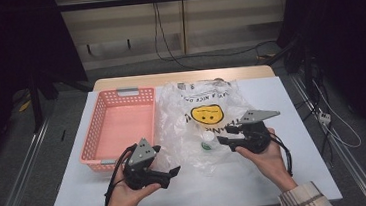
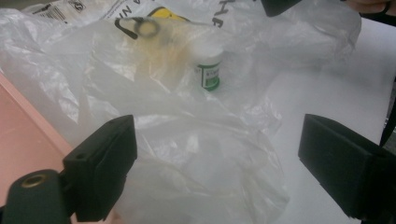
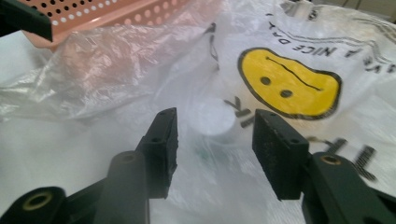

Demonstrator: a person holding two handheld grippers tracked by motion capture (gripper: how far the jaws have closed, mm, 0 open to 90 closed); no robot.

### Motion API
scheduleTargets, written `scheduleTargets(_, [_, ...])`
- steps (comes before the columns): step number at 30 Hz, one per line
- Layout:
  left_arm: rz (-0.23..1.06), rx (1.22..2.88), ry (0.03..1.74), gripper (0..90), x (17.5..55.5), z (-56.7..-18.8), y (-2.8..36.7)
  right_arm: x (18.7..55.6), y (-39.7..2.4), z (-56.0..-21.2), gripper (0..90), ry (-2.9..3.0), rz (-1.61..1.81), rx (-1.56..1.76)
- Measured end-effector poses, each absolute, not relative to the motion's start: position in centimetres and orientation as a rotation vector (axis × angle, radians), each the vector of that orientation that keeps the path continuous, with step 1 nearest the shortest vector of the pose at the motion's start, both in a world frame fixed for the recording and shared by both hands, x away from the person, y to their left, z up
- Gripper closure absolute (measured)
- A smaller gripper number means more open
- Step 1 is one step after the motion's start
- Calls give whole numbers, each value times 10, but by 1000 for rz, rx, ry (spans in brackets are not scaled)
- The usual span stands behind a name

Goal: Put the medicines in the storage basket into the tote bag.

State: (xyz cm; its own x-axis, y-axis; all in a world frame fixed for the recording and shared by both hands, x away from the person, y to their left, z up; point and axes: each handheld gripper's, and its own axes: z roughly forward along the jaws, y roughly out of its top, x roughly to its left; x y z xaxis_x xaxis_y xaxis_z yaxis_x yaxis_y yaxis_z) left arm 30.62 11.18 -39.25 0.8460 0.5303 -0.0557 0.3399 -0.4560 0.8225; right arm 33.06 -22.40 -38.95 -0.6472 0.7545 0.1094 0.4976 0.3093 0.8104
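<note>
Evidently the small white green-labelled bottle (image 1: 207, 142) lies inside the crumpled clear plastic bag (image 1: 200, 121), beside the pink perforated basket (image 1: 123, 126). Left gripper (image 1: 173, 172) gapes empty; right gripper (image 1: 223, 139) stands half open, empty. Pinch film only, then lift gently.

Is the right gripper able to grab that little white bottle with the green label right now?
Probably not directly. The right gripper is open and aimed at the bottle, but the clear plastic bag covers the bottle, so the jaws would pinch film too.
</note>
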Motion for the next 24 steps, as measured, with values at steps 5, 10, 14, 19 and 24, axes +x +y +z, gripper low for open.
scheduleTargets(5, [285,2085,623,90,296,-396,119,318,-235,-397,409,2253,1215,1161])
scheduleTargets(10, [287,2099,627,79,294,-398,122,307,-245,-401,305,2208,1198,1204])
scheduleTargets(14, [285,2123,619,62,293,-402,123,300,-252,-399,253,2177,1179,1228])
scheduleTargets(19, [292,2114,624,62,291,-403,125,290,-261,-397,205,2127,1156,1247])
scheduleTargets(24, [275,2125,616,62,287,-407,128,281,-274,-400,217,2081,1143,1274])
